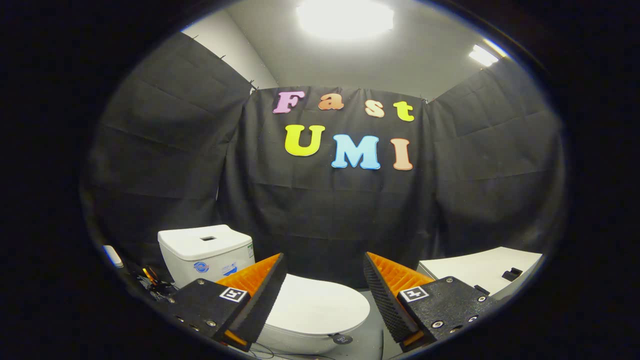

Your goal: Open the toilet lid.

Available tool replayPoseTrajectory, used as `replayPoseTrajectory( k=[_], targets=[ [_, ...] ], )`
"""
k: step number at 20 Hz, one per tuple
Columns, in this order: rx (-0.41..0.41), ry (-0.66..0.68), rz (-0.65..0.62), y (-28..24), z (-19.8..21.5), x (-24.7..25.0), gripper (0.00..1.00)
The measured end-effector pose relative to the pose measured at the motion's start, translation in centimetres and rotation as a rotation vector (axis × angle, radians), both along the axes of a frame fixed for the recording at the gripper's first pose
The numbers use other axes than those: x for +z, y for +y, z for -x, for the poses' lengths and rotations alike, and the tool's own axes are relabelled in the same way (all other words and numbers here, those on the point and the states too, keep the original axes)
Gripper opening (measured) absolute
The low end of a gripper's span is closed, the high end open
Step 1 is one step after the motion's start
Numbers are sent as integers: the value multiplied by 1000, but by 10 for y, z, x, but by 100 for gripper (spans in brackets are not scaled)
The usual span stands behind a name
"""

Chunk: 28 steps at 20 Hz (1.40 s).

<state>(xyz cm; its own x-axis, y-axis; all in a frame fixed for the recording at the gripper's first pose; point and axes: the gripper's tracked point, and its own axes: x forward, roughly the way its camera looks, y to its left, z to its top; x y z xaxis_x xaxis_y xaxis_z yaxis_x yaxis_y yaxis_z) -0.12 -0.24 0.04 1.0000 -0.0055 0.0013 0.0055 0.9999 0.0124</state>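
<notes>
A white toilet stands low ahead, its lid (315, 306) lying flat and closed over the bowl. Its white tank (205, 252) rises behind the lid, beyond my left finger. My gripper (324, 262) hovers above the lid with its two orange-and-black fingers spread wide apart and nothing between them. The left finger (260, 287) overlaps the lid's rear left part in view; the right finger (387, 290) sits off the lid's right side. A small dark round tag (342, 339) sits at the lid's front right rim.
A white tabletop (480, 270) with a small black object (511, 274) on it lies beyond the right finger. Cables and small orange-black items (152, 280) lie on the floor left of the tank. Black cloth walls close in the booth on three sides.
</notes>
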Motion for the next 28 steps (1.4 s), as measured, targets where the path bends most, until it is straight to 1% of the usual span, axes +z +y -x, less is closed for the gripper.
replayPoseTrajectory(
  k=[13, 15, 18, 19, 21, 24, 26, 28],
  targets=[
    [-10, -5, -33, -5, 0, 0, 95],
    [0, -13, -96, -5, 0, -1, 95],
    [17, -15, -275, -4, -9, -7, 95],
    [12, -2, -295, -7, -11, -12, 95],
    [-28, 3, -308, -24, -15, -15, 95],
    [-78, 18, -400, -35, -26, -31, 95],
    [-110, 44, -451, -41, -33, -53, 95],
    [-126, 88, -491, -45, -40, -81, 95]
  ],
)
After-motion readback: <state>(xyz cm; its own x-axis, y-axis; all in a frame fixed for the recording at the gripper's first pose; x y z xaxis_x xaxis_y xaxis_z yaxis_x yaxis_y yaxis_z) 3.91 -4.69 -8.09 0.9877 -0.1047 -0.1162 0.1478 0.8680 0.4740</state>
